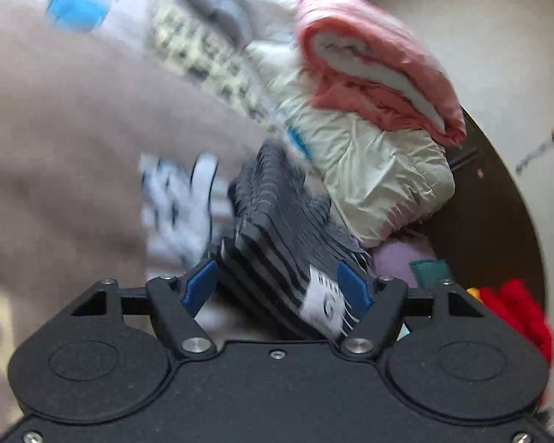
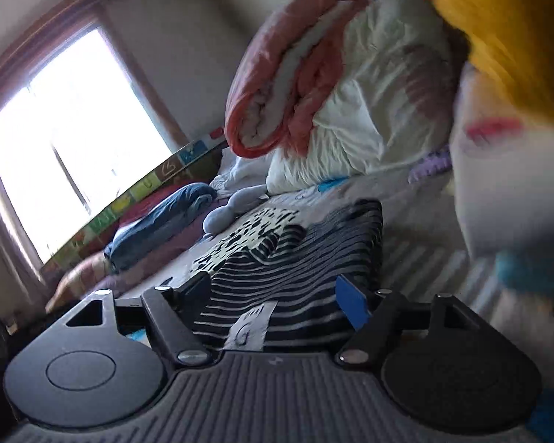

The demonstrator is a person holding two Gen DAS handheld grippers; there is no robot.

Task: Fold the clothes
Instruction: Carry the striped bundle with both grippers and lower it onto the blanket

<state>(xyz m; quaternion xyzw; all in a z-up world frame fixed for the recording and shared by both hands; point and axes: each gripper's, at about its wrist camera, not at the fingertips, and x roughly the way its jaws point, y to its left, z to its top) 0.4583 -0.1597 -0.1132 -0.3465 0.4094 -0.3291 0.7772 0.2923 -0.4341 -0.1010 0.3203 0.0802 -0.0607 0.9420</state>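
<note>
A black-and-grey striped garment point(image 1: 277, 243) with a white tag lies bunched between the blue pads of my left gripper point(image 1: 277, 288), whose jaws stand wide apart around it. In the right wrist view the same striped garment point(image 2: 299, 269) lies on the bed and runs between the fingers of my right gripper point(image 2: 277, 295), also spread wide around the cloth. Whether either gripper pinches the cloth cannot be told. The left view is blurred by motion.
A rolled pink quilt point(image 1: 380, 62) rests on cream bedding point(image 1: 373, 170); both show in the right view point(image 2: 295, 74). A brown cloth point(image 1: 74, 140) fills the left. Red clothing point(image 1: 517, 310) lies right. A yellow garment point(image 2: 506, 29), a blue folded cloth point(image 2: 166, 217) and a window point(image 2: 62, 140) are nearby.
</note>
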